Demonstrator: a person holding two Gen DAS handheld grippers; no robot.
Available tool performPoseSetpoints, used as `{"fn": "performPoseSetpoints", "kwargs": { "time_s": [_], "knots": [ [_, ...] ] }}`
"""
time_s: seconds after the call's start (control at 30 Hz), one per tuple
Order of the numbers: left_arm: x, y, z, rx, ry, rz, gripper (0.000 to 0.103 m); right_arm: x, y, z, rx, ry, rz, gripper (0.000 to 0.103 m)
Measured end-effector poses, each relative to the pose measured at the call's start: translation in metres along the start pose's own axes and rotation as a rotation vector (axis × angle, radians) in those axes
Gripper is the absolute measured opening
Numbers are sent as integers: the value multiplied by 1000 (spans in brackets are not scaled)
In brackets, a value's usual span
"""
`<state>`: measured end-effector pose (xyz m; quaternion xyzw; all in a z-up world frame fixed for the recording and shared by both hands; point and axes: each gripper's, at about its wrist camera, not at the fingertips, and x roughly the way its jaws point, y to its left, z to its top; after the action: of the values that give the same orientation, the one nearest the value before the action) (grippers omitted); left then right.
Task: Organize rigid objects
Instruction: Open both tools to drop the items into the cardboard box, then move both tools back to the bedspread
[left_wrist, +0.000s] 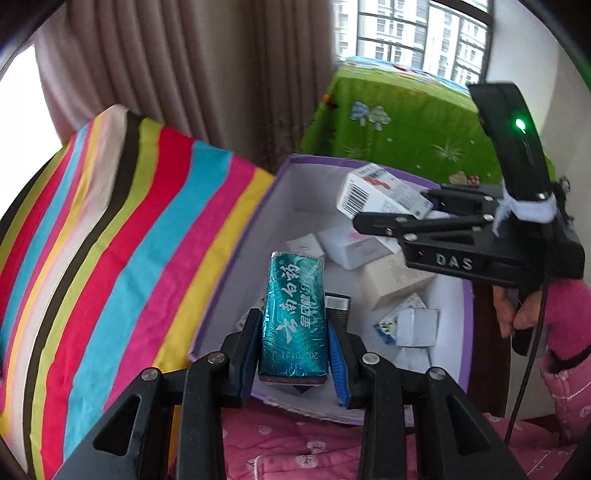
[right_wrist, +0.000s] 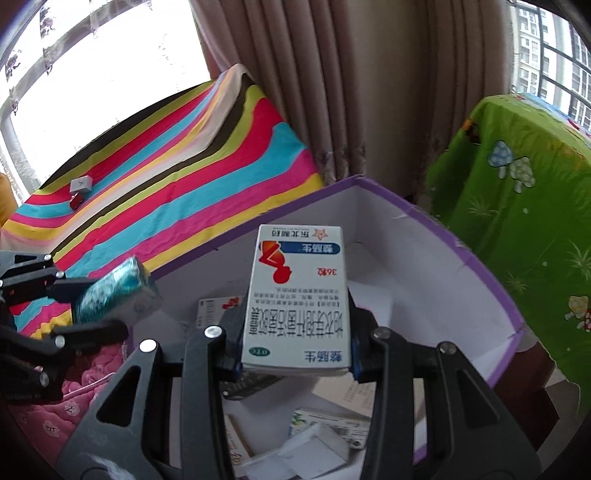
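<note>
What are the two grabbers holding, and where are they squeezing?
The left gripper squeezes the teal box on its long sides near one end. The right gripper squeezes the white box the same way.

Teal carton (left_wrist: 293, 314), rainbow-striped blanket (left_wrist: 122, 236)

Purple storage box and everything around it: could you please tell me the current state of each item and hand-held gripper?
Purple storage box: open, partly filled with small cartons.
Teal toothpaste box: gripped, held over the box.
White medicine box: gripped, held over the box.
Left hand-held gripper: shut on the teal toothpaste box.
Right hand-held gripper: shut on the white medicine box.
Curtain: drawn aside.
</note>
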<state>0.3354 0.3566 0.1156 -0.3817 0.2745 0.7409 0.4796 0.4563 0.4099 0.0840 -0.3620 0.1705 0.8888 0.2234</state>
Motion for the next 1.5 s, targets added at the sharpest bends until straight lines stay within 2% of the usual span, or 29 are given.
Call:
{"fn": "performPoseSetpoints", "kwargs": {
  "time_s": [0.2, 0.27, 0.3, 0.33, 0.4, 0.57, 0.7, 0.97, 1.13, 1.27, 1.37, 1.47, 1.5],
  "knots": [
    [-2, -5, 1, 16, -21, -6, 36, -1, -10, -3, -5, 34, -60, 46],
    [-3, -1, 1, 2, -34, 7, 43, 1, -5, -2, -36, 58, -115, 63],
    [-4, 2, 1, -14, -43, 17, 54, 1, -2, -1, -48, 61, -137, 73],
    [-6, 9, -1, -37, -54, 25, 64, 0, 0, 0, -56, 58, -132, 74],
    [-8, 21, -4, -78, -66, 33, 69, 1, 11, 4, -84, 56, -111, 74],
    [-7, 60, -17, -197, -54, 51, 69, 15, 46, 13, -147, 74, -96, 74],
    [-9, 79, -26, -269, -61, 32, 70, 20, 72, 13, -189, 92, -77, 75],
    [-14, 99, -41, -326, -101, 20, 71, 27, 97, 23, -238, 115, -90, 76],
    [-20, 122, -61, -345, -133, 74, 75, 37, 135, 39, -280, 88, -70, 80],
    [-29, 150, -81, -368, -158, 150, 76, 51, 178, 48, -318, 42, -28, 81],
    [-37, 170, -96, -371, -180, 191, 79, 62, 208, 55, -355, 13, 23, 85],
    [-41, 197, -113, -383, -199, 226, 85, 81, 232, 61, -378, 36, 69, 87],
    [-41, 211, -121, -389, -194, 265, 85, 91, 242, 63, -387, 59, 91, 87]
  ]
}}
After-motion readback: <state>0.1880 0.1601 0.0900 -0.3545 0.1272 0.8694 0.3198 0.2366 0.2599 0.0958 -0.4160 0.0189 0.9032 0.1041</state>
